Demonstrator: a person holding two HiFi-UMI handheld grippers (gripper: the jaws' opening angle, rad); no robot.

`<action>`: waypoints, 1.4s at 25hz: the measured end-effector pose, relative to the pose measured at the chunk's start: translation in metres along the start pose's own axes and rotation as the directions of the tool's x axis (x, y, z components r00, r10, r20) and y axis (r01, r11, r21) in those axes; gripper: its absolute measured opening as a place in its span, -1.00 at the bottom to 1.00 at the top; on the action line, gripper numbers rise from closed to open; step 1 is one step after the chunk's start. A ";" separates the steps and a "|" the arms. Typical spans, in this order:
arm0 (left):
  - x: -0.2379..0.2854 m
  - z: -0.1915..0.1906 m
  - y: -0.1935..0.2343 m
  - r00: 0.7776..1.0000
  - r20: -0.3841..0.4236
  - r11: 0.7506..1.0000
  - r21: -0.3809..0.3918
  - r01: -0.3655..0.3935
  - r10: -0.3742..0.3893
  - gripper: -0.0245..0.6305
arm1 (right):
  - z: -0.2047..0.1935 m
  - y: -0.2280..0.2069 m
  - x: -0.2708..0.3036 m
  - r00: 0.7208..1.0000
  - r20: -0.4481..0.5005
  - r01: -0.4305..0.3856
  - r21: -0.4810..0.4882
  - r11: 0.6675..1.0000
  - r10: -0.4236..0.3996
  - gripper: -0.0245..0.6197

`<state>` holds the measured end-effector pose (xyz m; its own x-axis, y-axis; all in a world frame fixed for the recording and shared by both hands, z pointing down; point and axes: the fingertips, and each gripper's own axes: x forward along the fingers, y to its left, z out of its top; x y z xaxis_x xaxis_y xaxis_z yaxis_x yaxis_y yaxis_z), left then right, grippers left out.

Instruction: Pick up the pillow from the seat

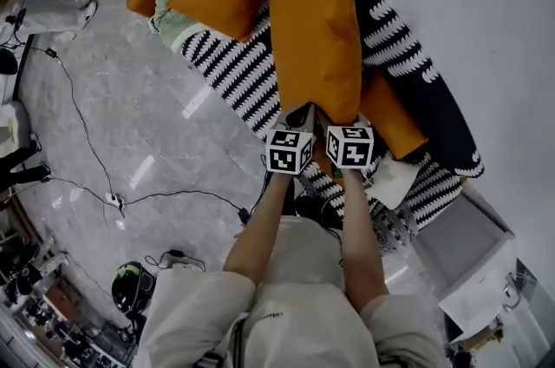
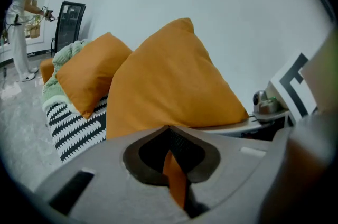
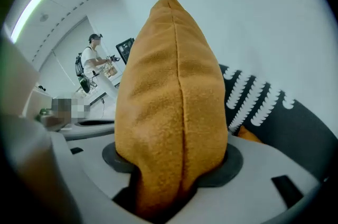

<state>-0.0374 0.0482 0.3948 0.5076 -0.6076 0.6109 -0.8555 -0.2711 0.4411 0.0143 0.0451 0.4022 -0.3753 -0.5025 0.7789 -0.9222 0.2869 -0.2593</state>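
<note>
Your left gripper (image 2: 174, 175) pinches the near edge of the orange pillow (image 1: 316, 54). Your right gripper (image 3: 169, 186), just beside it, clamps the same pillow over the striped sofa (image 1: 230, 67).

No legible text, brand, number or sign in any view. The marker cube (image 1: 289, 151) on the left gripper (image 1: 301, 113) and the marker cube (image 1: 350, 146) on the right gripper (image 1: 333, 120) carry only black-and-white square patterns, with no letters or digits. A corner of one such pattern also shows in the left gripper view, equally unreadable.
</note>
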 end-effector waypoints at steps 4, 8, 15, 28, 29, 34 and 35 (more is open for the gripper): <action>-0.028 0.018 -0.045 0.998 0.060 0.997 0.073 0.032 -0.037 -0.91 | 0.027 -0.005 -0.054 0.989 0.144 0.025 0.017 1.000 -0.027 -0.02; -0.059 0.039 -0.073 0.990 0.141 0.992 0.122 0.011 -0.028 -0.91 | 0.045 -0.012 -0.096 0.965 0.257 0.043 0.048 0.998 -0.054 -0.02; -0.134 0.055 -0.103 0.957 0.289 0.996 0.069 -0.049 0.027 -0.91 | 0.051 -0.026 -0.165 0.925 0.359 0.092 0.103 0.990 -0.123 -0.02; -0.225 0.046 -0.151 0.937 0.347 0.977 0.209 -0.044 -0.032 -0.91 | -0.011 0.006 -0.263 0.867 0.473 0.073 0.187 0.980 -0.155 -0.02; -0.230 0.043 -0.155 0.935 0.352 0.976 0.212 -0.044 -0.034 -0.91 | -0.016 0.008 -0.271 0.860 0.487 0.074 0.181 0.981 -0.154 -0.02; -0.240 0.028 -0.173 0.933 0.356 0.970 0.240 -0.035 -0.054 -0.91 | -0.029 0.012 -0.306 0.800 0.578 0.100 0.139 0.985 -0.162 -0.02; -0.242 0.021 -0.177 0.934 0.353 0.970 0.242 -0.031 -0.058 -0.91 | -0.034 0.013 -0.312 0.790 0.591 0.106 0.131 0.986 -0.164 -0.02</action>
<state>-0.0108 0.2275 0.1545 0.4877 -0.8149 0.3131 -0.8702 -0.4249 0.2495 0.1231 0.2334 0.1750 -0.2007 -0.9259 0.3200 -0.9610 0.1226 -0.2481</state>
